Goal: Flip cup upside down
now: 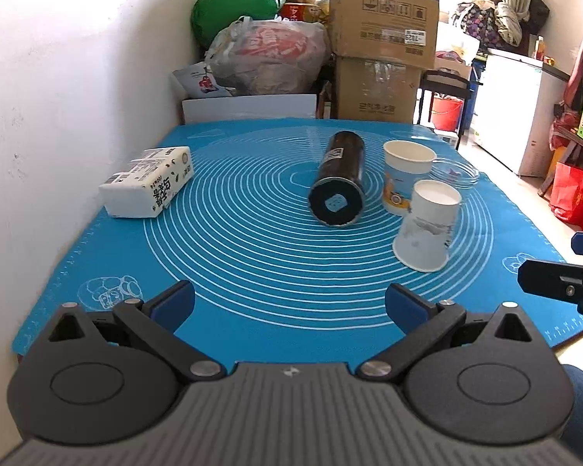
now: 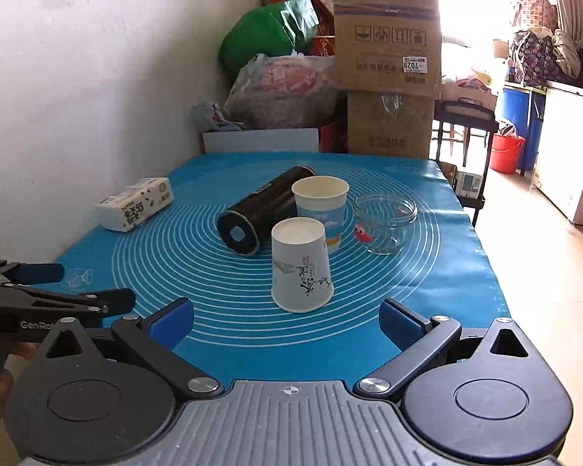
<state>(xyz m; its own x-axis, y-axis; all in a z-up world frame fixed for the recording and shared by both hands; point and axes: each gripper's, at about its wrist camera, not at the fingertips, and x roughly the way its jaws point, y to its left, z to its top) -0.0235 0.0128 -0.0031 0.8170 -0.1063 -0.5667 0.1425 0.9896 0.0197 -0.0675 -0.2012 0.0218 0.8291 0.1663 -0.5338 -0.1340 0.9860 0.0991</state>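
Paper cup (image 2: 301, 265) inverted, just ahead of right hand-held gripper (image 2: 286, 324), jaws apart

Inverted cup (image 2: 301, 268): matt white paper, ink-style print. Upright cup (image 2: 322, 209): paper, printed blue and yellow band. Jar (image 2: 384, 222): clear glossy glass, red sticker. Cylinder (image 2: 262, 209) lying on its side: dark, glossy shell. Tissue pack (image 1: 148, 182): white printed plastic wrap, slight sheen. Mat (image 1: 252, 279): smooth blue, white printed rings. Right tool (image 2: 285, 322): matt black plastic, blue pads (image 2: 398, 320), bright metal pins. Cartons (image 1: 383, 7): brown corrugated cardboard. Wall (image 1: 58, 77): rough white plaster.
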